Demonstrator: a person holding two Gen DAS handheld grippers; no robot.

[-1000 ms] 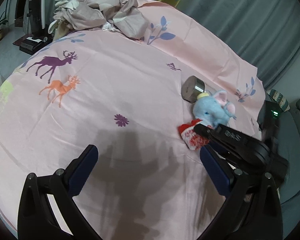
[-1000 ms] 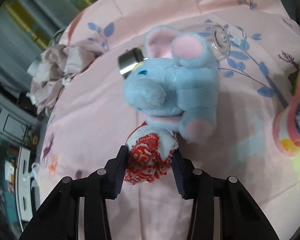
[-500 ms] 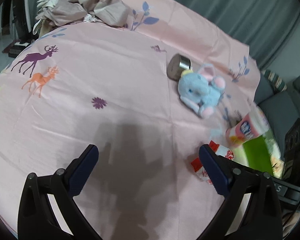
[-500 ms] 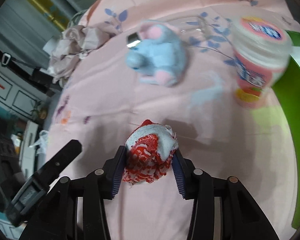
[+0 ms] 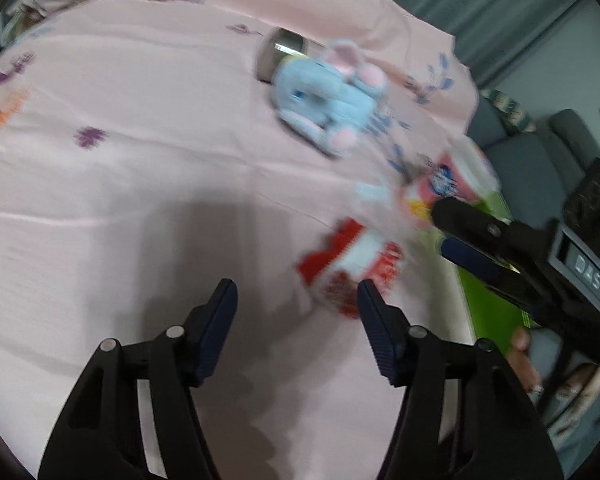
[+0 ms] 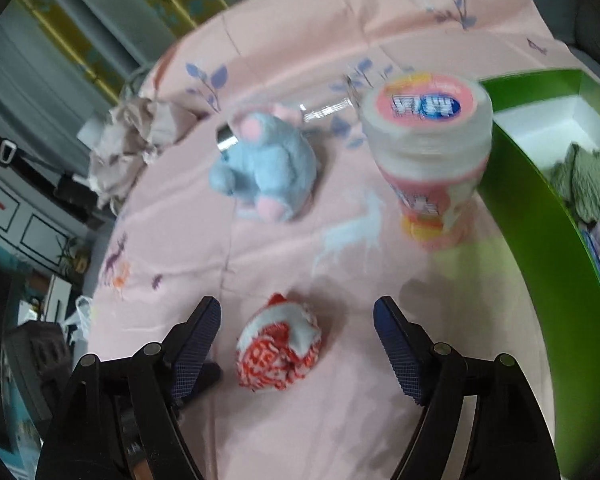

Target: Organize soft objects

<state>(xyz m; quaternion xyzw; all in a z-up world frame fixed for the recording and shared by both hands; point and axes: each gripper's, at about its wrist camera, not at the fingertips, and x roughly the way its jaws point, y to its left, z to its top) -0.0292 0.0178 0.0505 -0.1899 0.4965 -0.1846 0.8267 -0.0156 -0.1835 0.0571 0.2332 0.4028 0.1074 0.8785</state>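
Both grippers, left (image 5: 296,306) narrowing and right (image 6: 296,334) just spread, grip nothing; your red-and-white sock ball (image 6: 278,350) lies loose on the pink sheet (image 6: 260,248), probably light and squashy, so pinch its middle.

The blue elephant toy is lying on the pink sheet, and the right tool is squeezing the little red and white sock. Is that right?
Not quite. The right tool is not squeezing the sock: its jaws have just been opening, and the sock lies loose on the sheet between them, touching neither. The right wrist view shows this. The blue elephant toy does lie on the pink sheet.
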